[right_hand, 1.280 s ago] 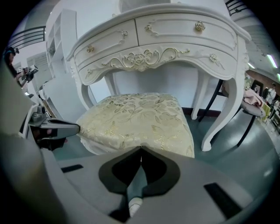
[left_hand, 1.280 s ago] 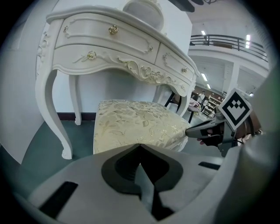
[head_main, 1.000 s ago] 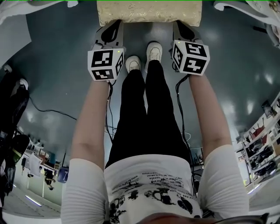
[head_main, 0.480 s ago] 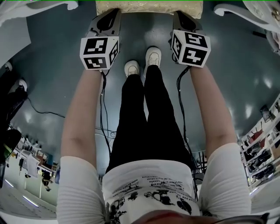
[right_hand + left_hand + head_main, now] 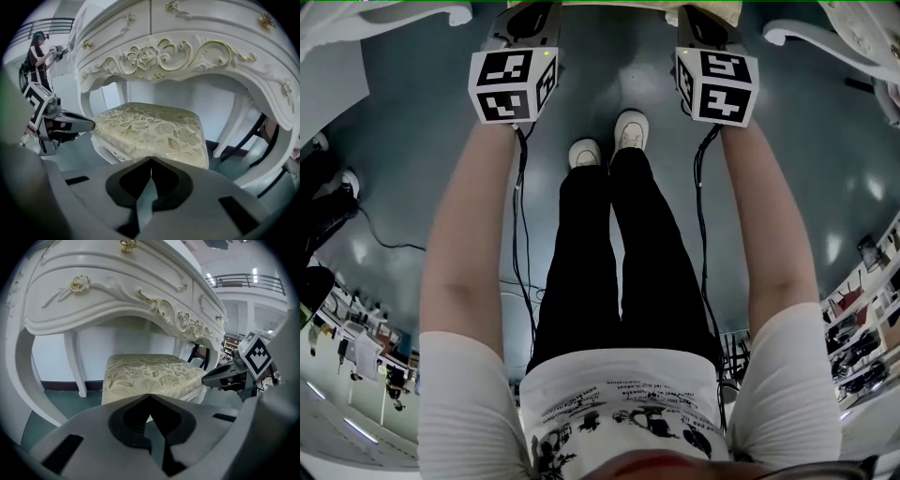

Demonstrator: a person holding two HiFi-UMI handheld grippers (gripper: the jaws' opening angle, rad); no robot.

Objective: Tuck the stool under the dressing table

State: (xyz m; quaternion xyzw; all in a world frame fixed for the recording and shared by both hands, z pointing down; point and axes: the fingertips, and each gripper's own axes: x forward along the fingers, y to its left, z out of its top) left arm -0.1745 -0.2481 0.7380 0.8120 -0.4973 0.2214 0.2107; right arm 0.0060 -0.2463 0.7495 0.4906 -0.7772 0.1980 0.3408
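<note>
The stool (image 5: 150,373), with a gold floral cushion and white frame, stands under the white dressing table (image 5: 117,291) between its legs. My left gripper (image 5: 150,395) is shut, its tips against the cushion's near edge. My right gripper (image 5: 151,159) is also shut and meets the stool (image 5: 150,126) at its near side, below the carved table (image 5: 187,51) front. In the head view both grippers reach the top edge, left gripper (image 5: 525,13) and right gripper (image 5: 703,15), and only a sliver of the stool (image 5: 724,9) shows.
White curved table legs (image 5: 825,37) flank the stool on both sides. Dark chair legs (image 5: 265,136) stand behind the table at the right. Cables (image 5: 403,246) trail over the grey floor near the person's shoes (image 5: 584,153). A person (image 5: 37,54) stands far off.
The stool has slid forward out of the head view's top edge, under the table. Both arms stretched further ahead and the grippers moved up with it.
</note>
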